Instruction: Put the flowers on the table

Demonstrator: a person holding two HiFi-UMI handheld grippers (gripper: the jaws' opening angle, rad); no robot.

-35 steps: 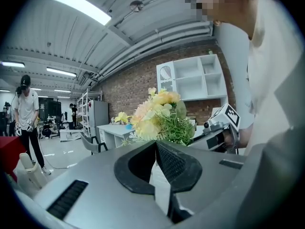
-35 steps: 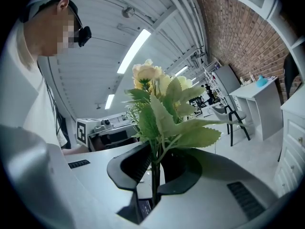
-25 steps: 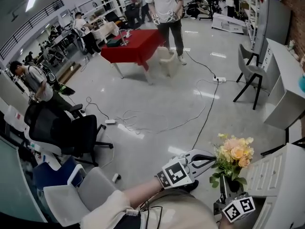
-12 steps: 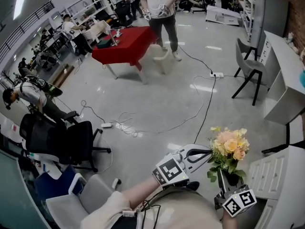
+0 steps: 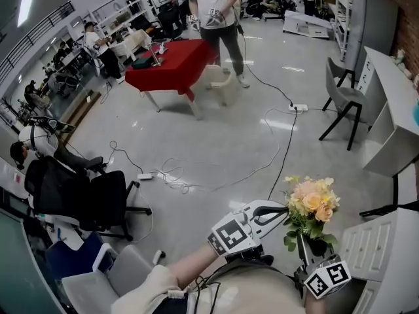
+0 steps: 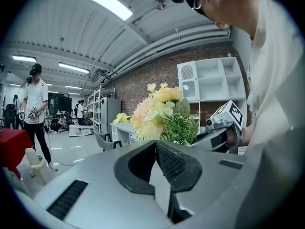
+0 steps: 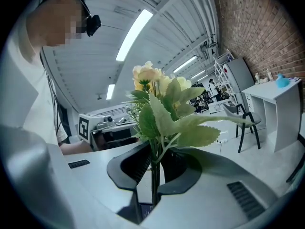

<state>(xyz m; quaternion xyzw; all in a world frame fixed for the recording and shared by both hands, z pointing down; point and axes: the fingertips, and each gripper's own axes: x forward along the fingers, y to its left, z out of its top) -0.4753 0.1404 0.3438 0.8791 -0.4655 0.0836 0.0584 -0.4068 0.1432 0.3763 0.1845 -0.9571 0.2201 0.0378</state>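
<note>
A bouquet of peach and yellow flowers [image 5: 309, 203] with green leaves stands upright in my right gripper [image 5: 308, 248], low at the right of the head view. In the right gripper view the jaws are shut on the thin green stems [image 7: 154, 175], and the blooms [image 7: 153, 82] rise above them. My left gripper [image 5: 281, 210] hangs just left of the bouquet, its tips near the leaves. Its jaws are shut with nothing between them [image 6: 155, 146]. The flowers [image 6: 159, 111] and the right gripper [image 6: 224, 128] show beyond its tips.
A red-covered table [image 5: 171, 61] stands far across the glossy floor, with a person [image 5: 216, 8] beside it. White desks [image 5: 393, 103] and a grey chair [image 5: 344, 100] line the right side. A white cabinet [image 5: 383, 254] is close at my right. Cables [image 5: 275, 149] and office chairs [image 5: 85, 195] lie ahead and left.
Both grippers and the bouquet have barely shifted in the head view. The person by the red table has stepped left, and the view has tipped slightly.
</note>
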